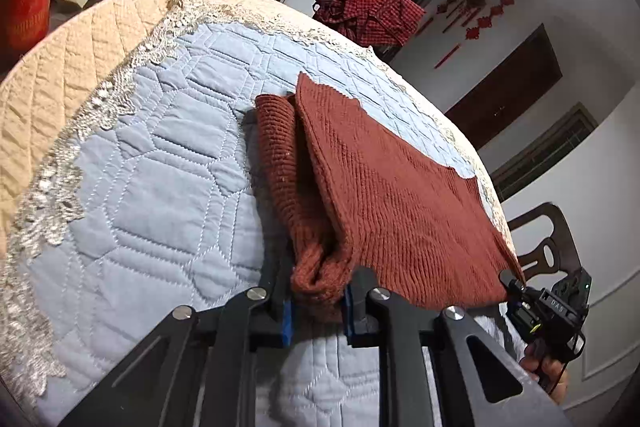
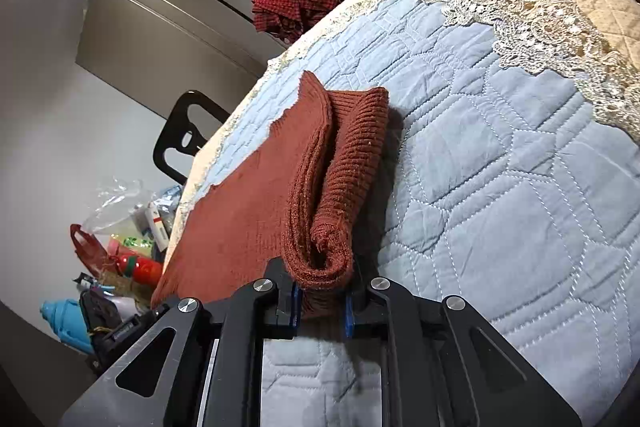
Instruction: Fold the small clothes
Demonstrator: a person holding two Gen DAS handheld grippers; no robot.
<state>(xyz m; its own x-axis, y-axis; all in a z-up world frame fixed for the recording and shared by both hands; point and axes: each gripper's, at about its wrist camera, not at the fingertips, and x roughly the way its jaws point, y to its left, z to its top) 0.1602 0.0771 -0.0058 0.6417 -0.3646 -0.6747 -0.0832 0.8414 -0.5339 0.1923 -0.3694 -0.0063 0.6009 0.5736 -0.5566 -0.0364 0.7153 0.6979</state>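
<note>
A rust-brown knit garment [image 1: 384,203] lies on the blue quilted cover [image 1: 160,187], stretched between both grippers. My left gripper [image 1: 318,301] is shut on a bunched corner of its near edge. My right gripper [image 2: 320,301] is shut on the other bunched corner of the garment [image 2: 256,211]. The right gripper also shows in the left wrist view [image 1: 516,287] at the garment's far corner. A ribbed folded part [image 2: 356,163] lies beside the flat part.
The blue cover has a lace border [image 1: 100,107] over a beige quilt [image 1: 80,39]. A red checked garment [image 1: 368,7] lies at the far edge. Dark chairs [image 1: 548,239] stand around. A red bottle, bags and boxes [image 2: 128,227] crowd one side.
</note>
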